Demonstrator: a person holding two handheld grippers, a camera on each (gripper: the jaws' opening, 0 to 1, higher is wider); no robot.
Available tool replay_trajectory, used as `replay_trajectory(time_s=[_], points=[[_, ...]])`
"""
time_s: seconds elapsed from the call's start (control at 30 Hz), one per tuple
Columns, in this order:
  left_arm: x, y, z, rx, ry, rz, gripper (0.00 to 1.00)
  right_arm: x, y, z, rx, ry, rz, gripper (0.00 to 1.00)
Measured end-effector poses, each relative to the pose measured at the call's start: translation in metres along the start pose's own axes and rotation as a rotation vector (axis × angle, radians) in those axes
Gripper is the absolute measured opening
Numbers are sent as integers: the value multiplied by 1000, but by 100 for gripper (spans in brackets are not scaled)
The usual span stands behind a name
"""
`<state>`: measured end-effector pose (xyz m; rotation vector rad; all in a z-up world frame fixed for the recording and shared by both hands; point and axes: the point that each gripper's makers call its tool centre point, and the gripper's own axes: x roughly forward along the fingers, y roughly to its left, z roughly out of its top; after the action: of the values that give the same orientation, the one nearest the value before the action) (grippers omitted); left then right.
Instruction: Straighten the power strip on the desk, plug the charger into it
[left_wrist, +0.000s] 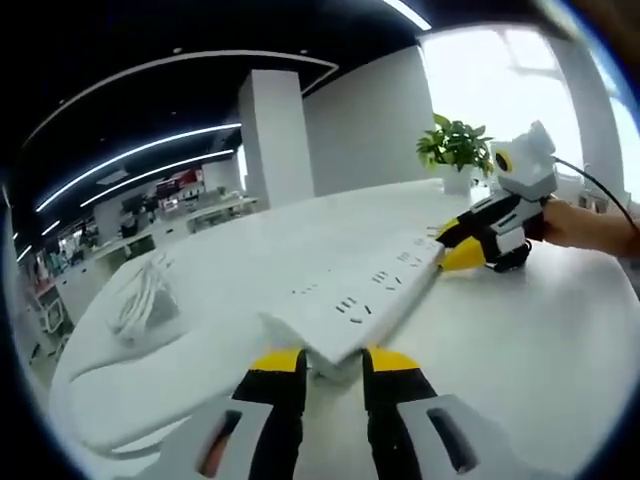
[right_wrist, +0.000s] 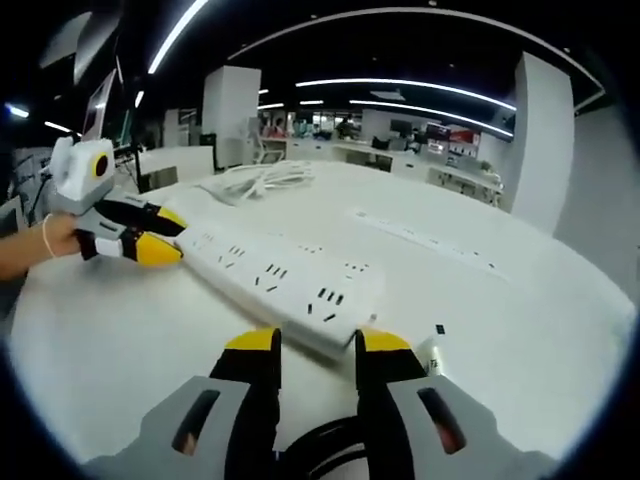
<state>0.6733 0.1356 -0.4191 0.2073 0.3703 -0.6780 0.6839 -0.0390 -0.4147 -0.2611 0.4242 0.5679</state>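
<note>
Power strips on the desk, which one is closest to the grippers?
The near power strip, with the left gripper and right gripper at its two ends. The other power strip lies farther back on the desk, untouched.

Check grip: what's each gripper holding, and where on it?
Both hold the power strip by its opposite short ends: left gripper on one end, right gripper on the other, each with jaws closed on it.

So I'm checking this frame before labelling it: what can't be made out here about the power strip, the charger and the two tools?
- Long white plastic power strip: the near end, in each view, is hidden by that view's own tool, so grip contact is unclear.
- Charger: cannot be picked out; the coiled white cable bundle is blurred.
- Small white object beside the right tool: partly hidden.
- Left tool: its bases are cut off by the bottom edge.
</note>
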Motion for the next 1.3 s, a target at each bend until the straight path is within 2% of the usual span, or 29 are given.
replay_trajectory(time_s=[1.3], points=[[12,-5,5,44,27,-27,21,-12,-10,-7,-8,9,-34,23]])
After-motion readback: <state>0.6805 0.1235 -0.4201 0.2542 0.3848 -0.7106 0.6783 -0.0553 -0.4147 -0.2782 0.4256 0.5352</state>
